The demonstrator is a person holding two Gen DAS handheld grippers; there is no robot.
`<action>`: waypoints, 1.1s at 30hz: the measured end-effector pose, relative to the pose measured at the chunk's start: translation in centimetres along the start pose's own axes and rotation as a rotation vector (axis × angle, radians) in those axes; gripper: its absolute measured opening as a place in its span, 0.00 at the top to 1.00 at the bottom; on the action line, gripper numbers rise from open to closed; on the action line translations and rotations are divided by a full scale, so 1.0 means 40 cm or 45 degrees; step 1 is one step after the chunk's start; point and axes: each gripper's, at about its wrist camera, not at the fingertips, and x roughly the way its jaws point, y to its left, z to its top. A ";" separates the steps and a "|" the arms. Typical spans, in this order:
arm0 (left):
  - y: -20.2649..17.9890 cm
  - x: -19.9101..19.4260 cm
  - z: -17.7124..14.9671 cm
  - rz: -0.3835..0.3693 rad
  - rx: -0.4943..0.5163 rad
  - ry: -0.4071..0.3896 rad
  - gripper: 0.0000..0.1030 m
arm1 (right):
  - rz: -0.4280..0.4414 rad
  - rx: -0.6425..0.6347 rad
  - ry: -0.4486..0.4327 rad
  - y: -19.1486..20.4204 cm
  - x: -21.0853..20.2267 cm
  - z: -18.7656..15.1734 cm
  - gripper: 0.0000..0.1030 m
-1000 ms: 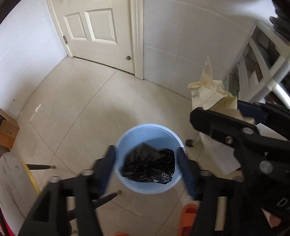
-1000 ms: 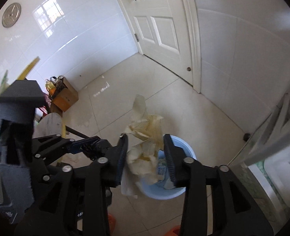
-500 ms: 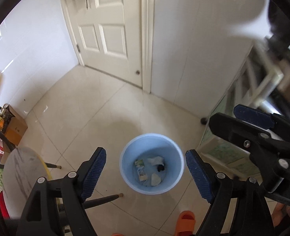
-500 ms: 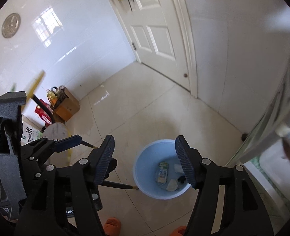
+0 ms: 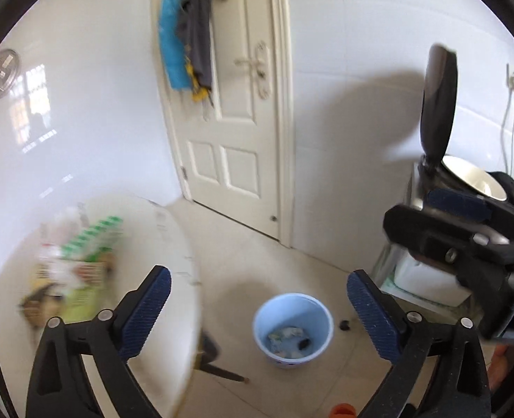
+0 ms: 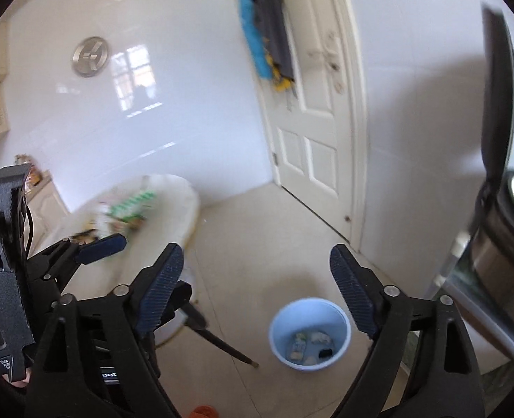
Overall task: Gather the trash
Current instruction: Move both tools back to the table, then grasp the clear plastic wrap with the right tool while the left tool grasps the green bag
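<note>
A light blue bin (image 5: 291, 296) stands on the tiled floor, far below both grippers, with small bits of trash (image 5: 285, 334) at its bottom. My left gripper (image 5: 258, 275) hangs high above it, jaws opening wide and nothing between them. My right gripper (image 6: 256, 250) is also high above the bin (image 6: 309, 302), jaws opening and empty. In the left wrist view the right gripper (image 5: 466, 240) shows at the right edge. The right wrist view has the left gripper (image 6: 100, 246) at the left. The trash (image 6: 312, 340) lies loose in the bin.
A round white table (image 5: 159, 230) with blurred cartons (image 5: 93, 244) stands at the left, one leg (image 6: 218, 341) reaching toward the bin. A white door (image 5: 236, 160) with hanging clothes (image 5: 187, 35) is behind. A cooker with raised lid (image 5: 438, 104) sits on a shelf at the right. An orange slipper (image 5: 342, 411) lies near.
The black wad between the left fingers and the yellowish paper between the right fingers are gone from the jaws. Both grippers opened wider, rose and drew back from the bin.
</note>
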 end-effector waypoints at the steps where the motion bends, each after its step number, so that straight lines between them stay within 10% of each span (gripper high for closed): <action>1: 0.022 -0.037 -0.011 0.022 0.000 -0.019 0.01 | 0.007 -0.012 -0.020 0.028 -0.014 0.010 0.13; 18: 0.499 -0.318 -0.209 0.335 -0.288 0.065 0.01 | 0.220 -0.273 0.083 0.474 0.156 0.040 0.08; 33: 0.758 -0.158 -0.156 0.372 -0.397 0.141 0.01 | 0.303 -0.457 0.337 0.691 0.572 0.039 0.10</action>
